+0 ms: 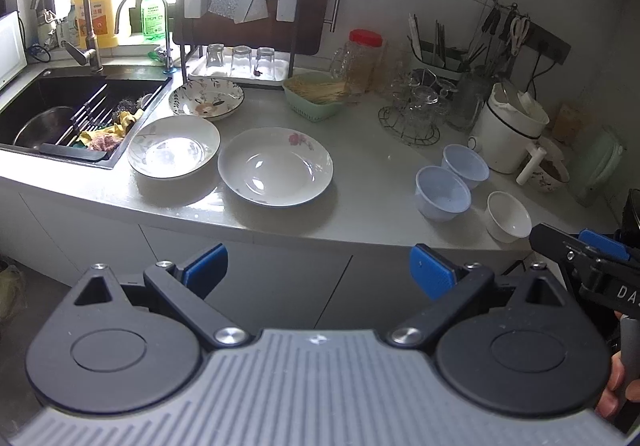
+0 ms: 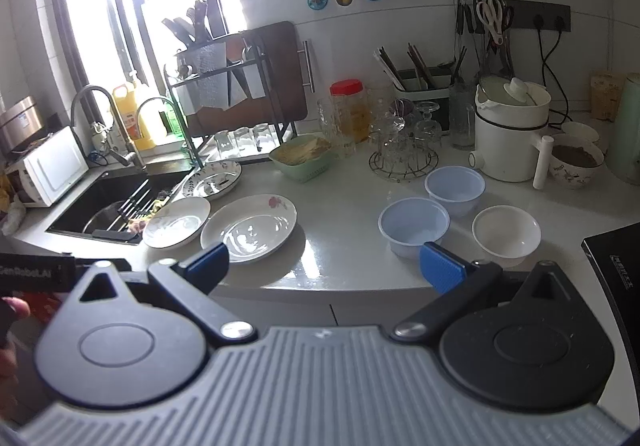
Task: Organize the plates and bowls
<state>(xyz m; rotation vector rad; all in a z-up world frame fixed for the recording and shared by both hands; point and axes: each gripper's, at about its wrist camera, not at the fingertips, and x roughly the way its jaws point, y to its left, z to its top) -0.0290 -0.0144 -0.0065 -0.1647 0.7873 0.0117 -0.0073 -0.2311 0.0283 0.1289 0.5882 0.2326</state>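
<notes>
Left wrist: three plates (image 1: pixel 275 166), three bowls (image 1: pixel 442 192).

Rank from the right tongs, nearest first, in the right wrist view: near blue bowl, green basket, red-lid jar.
From the right tongs, which are open:
1. Near blue bowl, front of the counter, just past the right finger.
2. Green basket, mid-counter, left of center.
3. Red-lid jar, back by the wall.

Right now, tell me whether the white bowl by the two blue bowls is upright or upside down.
Upright: the white bowl shows its open, empty inside facing up, beside the blue bowls.
</notes>
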